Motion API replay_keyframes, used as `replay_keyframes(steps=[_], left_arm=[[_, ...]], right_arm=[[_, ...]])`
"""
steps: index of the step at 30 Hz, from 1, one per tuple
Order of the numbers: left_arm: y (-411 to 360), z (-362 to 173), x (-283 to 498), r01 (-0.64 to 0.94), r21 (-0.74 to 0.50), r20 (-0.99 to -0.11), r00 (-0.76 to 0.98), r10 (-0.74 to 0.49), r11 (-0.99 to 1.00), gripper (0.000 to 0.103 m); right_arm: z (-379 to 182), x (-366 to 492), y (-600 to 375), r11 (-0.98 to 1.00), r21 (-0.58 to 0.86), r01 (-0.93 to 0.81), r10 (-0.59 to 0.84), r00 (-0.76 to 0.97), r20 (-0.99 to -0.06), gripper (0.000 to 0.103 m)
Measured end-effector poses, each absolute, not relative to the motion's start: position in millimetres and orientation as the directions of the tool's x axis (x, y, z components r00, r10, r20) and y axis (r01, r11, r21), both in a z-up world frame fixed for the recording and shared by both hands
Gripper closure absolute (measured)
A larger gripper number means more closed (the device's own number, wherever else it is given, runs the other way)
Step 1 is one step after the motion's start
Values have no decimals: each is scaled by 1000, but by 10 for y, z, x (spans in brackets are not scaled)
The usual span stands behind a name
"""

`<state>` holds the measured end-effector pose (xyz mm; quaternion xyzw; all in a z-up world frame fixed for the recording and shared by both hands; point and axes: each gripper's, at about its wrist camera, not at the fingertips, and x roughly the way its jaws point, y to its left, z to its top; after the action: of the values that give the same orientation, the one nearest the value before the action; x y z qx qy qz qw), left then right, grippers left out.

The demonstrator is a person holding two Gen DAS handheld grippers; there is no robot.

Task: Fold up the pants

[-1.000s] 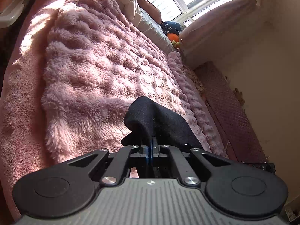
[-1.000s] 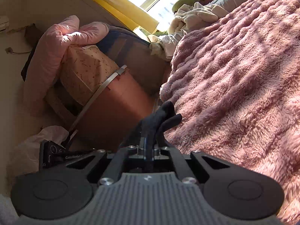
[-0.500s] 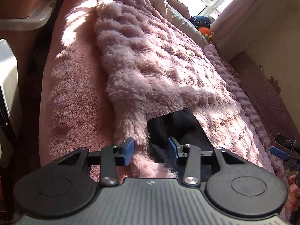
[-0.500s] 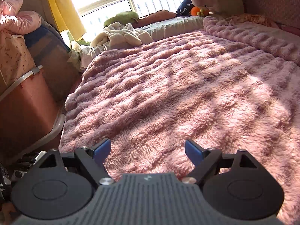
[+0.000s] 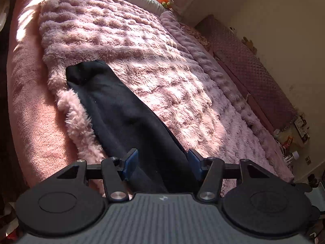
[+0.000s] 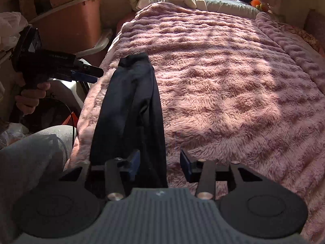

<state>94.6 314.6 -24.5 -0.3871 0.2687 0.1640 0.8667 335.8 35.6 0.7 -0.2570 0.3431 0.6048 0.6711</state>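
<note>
- Left gripper (image 6: 85,76), left of the right-wrist frame: lettering on its body too blurred to read.
- Long black fabric pants (image 5: 126,118) lie lower centre on fluffy pink blanket (image 5: 182,81).
- Left gripper's jaws are spread wide; right gripper (image 6: 160,162) likewise, holding nothing.

Sunlit bed (image 6: 223,81), fluffy pink blanket (image 5: 162,65)

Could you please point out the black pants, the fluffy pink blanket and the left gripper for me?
black pants (image 5: 126,109): left wrist view, middle of the laid-out fabric.
fluffy pink blanket (image 6: 223,85): right wrist view, bare sunlit pile.
left gripper (image 6: 95,75): right wrist view, between its open fingertips.
</note>
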Motion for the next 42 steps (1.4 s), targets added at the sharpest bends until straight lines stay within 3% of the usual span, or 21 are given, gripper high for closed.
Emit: replay_keyframes(steps=[8, 10, 11, 14, 20, 25, 30, 35, 37, 39, 40, 42], left_arm=[[2604, -670, 960, -454, -518, -688, 724, -38, 725, 39], [2567, -725, 964, -448, -505, -690, 723, -34, 738, 39], [2563, -743, 963, -450, -501, -690, 723, -28, 739, 39], [2594, -776, 936, -441, -536, -674, 737, -50, 720, 39], [2654, -862, 896, -432, -566, -667, 741, -82, 702, 39], [2664, -886, 887, -419, -577, -660, 745, -98, 702, 39], [2753, -965, 921, -409, -663, -621, 768, -155, 627, 38], [3039, -1157, 1004, -365, -855, -478, 831, -284, 370, 34], [3094, -1228, 1080, -372, -877, -462, 828, -319, 304, 44], [3115, -1293, 1165, -353, -898, -432, 819, -378, 262, 88], [3120, -1350, 1205, -354, -910, -414, 811, -413, 215, 102], [3115, -1402, 1227, -410, -891, -454, 799, -394, 196, 101]], right_arm=[[-571, 3248, 799, 23, 82, -996, 569, -54, -821, 69], [-675, 3333, 899, 24, 100, -995, 540, -71, -839, 82], [-705, 3370, 920, 19, 116, -993, 533, -88, -842, 100], [-681, 3456, 878, 23, 107, -994, 547, -77, -833, 102], [-632, 4017, 627, 291, 239, -926, 598, -19, -801, 103], [-688, 4331, 445, 389, 474, -790, 678, -103, -728, 100], [-709, 4209, 568, 315, 438, -842, 666, -132, -734, 100], [-788, 4110, 781, 268, 400, -876, 656, -138, -742, 101], [-794, 4040, 817, 262, 354, -898, 644, -110, -757, 103], [-790, 3969, 801, 259, 314, -913, 648, -77, -758, 103], [-781, 3939, 789, 263, 298, -918, 652, -58, -756, 103], [-747, 3883, 747, 270, 265, -926, 664, -20, -747, 103]])
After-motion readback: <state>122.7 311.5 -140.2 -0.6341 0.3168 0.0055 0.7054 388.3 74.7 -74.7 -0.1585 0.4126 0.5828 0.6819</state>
